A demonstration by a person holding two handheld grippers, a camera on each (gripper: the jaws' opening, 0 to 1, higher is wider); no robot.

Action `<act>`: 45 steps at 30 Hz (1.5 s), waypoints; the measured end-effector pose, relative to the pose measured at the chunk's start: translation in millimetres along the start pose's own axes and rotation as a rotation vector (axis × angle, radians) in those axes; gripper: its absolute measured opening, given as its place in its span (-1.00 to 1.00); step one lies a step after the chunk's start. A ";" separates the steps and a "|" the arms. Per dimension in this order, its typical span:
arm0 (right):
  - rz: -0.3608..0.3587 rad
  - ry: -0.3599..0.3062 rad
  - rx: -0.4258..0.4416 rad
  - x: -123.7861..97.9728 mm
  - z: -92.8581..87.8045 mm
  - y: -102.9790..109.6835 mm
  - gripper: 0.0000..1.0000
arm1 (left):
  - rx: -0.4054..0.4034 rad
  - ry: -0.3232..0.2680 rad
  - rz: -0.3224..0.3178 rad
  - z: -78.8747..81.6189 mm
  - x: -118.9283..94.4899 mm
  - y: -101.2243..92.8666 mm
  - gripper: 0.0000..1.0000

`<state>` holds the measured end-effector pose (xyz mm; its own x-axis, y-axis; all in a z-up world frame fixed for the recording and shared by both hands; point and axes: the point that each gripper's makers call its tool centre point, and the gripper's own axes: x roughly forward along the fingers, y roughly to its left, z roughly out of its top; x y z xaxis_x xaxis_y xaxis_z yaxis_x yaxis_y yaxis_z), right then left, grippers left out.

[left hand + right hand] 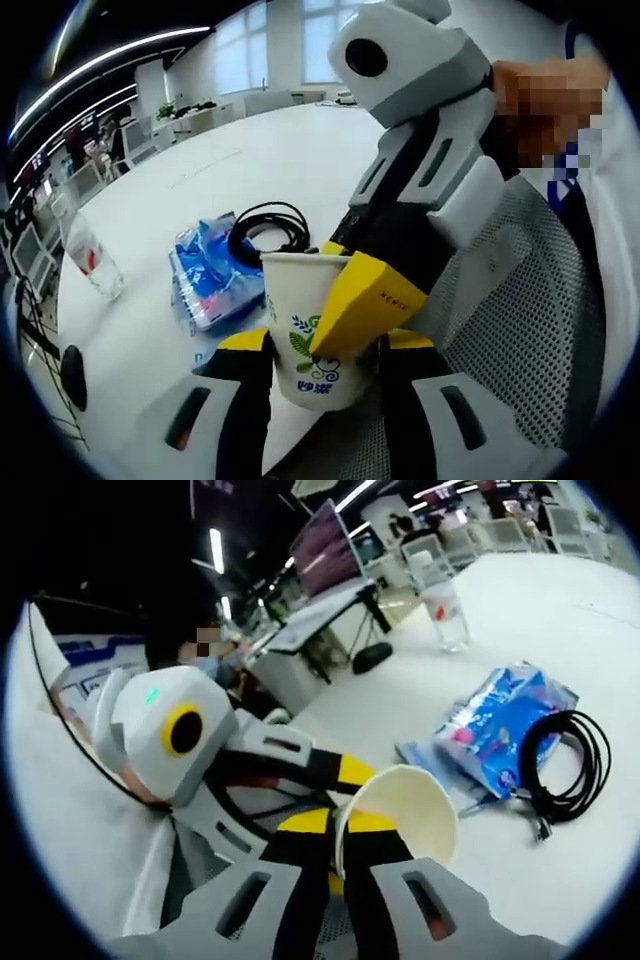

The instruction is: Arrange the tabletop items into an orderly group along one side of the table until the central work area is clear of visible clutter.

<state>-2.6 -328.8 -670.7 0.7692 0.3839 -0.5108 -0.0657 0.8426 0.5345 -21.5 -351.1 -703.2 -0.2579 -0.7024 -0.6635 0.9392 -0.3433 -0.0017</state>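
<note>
Left gripper (318, 345) is closing its yellow-tipped jaws around the lower body of the cup (313, 330), one jaw on each side, both touching the paper wall. Cup is sitting upright at the table (300, 150) edge nearest the camera, white with a green leaf print. Right gripper (365, 300) is reaching in from the right, pinching the cup rim, one jaw inside and one outside.

In the right gripper view, right gripper (345, 855) is clamping narrow on the rim of the cup (400, 815), open mouth facing the camera, with left gripper (300, 780) coming in from the left against the cup.

Just beyond the cup, blue packets (208, 275) are lying flat, with a coiled black cable (268, 232) touching them. Farther off, well apart, a clear bottle (93, 258) is standing upright. Desks and monitors are showing in the background.
</note>
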 end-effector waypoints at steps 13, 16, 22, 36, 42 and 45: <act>-0.053 -0.023 0.026 -9.0 -0.9 -14.0 -1.00 | -0.032 0.003 0.040 -3.6 -4.0 8.7 -0.19; -0.063 -0.034 0.034 -11.6 0.8 -17.6 -1.00 | -0.040 0.000 0.061 -4.3 -5.6 12.3 -0.19; -0.089 -0.041 0.051 -16.1 1.4 -26.8 -1.00 | -0.053 -0.008 0.116 -6.0 -7.5 22.8 -0.19; -0.107 -0.001 0.045 -15.3 5.4 -38.9 -1.00 | -0.057 -0.004 0.208 -7.7 -14.4 39.0 -0.20; -0.132 0.014 -0.008 -13.9 30.1 -53.6 -1.00 | -0.074 -0.018 0.231 -5.7 -17.6 44.4 -0.20; -0.137 0.019 -0.034 -9.1 46.5 -59.9 -1.00 | -0.082 -0.025 0.241 -5.2 -19.0 46.9 -0.20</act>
<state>23.9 -400.3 -666.8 0.7601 0.2713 -0.5905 0.0174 0.8999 0.4357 28.7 -350.6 -694.6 -0.0291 -0.7735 -0.6331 0.9893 -0.1130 0.0926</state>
